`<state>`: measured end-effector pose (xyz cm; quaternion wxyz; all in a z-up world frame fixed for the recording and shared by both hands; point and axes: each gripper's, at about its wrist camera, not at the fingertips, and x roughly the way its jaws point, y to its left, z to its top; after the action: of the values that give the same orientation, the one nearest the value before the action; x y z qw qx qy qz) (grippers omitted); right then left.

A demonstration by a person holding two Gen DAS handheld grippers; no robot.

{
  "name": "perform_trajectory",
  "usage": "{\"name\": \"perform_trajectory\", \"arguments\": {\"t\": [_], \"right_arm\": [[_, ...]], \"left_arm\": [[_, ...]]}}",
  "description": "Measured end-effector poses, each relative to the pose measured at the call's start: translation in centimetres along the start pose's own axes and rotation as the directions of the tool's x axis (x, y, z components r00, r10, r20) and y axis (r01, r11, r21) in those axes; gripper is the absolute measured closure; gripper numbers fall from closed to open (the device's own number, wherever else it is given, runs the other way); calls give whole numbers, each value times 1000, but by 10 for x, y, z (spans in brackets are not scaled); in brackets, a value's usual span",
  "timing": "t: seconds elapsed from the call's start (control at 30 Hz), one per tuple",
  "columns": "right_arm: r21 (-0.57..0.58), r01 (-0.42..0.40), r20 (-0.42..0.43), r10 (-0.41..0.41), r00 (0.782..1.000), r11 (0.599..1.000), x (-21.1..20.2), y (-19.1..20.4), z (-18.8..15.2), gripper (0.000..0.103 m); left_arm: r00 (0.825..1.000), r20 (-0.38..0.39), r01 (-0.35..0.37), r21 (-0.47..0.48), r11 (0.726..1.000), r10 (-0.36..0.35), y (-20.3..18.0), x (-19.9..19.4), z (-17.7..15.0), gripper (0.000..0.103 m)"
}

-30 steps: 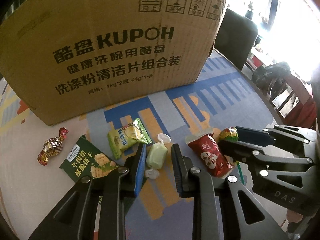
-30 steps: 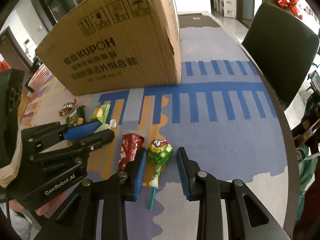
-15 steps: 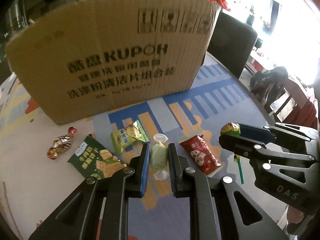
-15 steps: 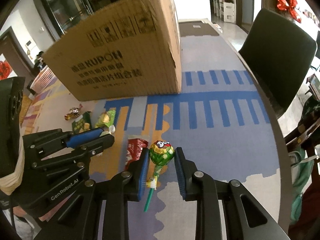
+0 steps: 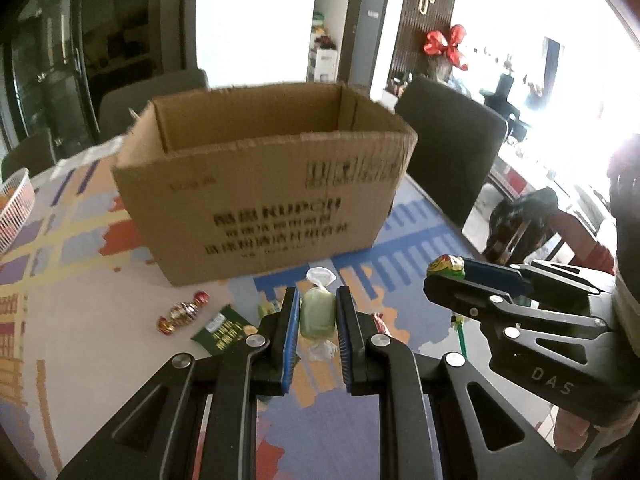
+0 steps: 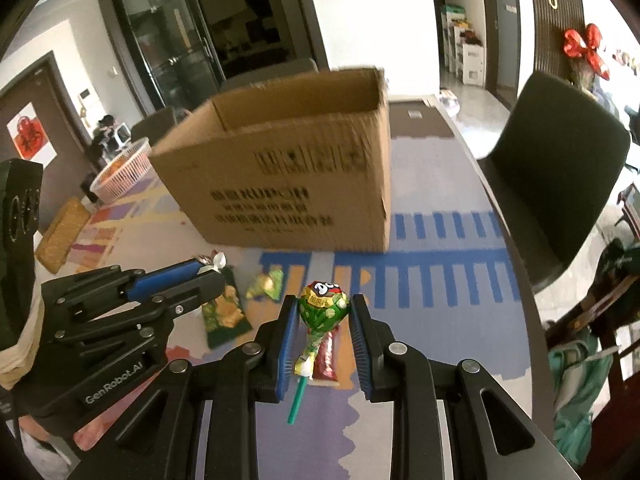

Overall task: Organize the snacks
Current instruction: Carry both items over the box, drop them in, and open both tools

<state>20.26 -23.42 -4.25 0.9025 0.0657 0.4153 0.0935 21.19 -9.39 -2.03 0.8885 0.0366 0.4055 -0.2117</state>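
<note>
Both grippers loaded up
Left gripper [image 5: 318, 308] pinches a pale green candy [image 5: 317, 314]; right gripper [image 6: 324, 314] clamps a lollipop [image 6: 323, 307], both facing the cardboard box [image 5: 260, 196].

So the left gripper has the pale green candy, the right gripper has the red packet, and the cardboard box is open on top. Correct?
Not quite. The right gripper is shut on the green lollipop, not the red packet, which lies on the table beneath it in the right wrist view. The left gripper does hold the pale green candy, and the cardboard box is open on top.
</note>
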Motion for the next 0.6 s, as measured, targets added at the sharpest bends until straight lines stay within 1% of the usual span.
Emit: {"name": "perform_trajectory", "arguments": {"t": [0.13,0.27,0.5,0.6], "right_arm": [[-16,-15,34,16,999,1000,-11,8,10,76],[-30,-24,69,26,997,999,-19,15,22,76],[-53,-33,138,40,990,998,-31,28,52,76],[-63,-36,156,46,987,997,-34,34,66,76]], "left_arm": [[999,45,-10,-11,1000,10,2,-16,8,84],[997,80,0,-40,999,3,9,-26,19,84],[987,155,-40,-51,998,48,22,-44,42,84],[984,169,-55,-54,997,63,28,-48,53,84]]}}
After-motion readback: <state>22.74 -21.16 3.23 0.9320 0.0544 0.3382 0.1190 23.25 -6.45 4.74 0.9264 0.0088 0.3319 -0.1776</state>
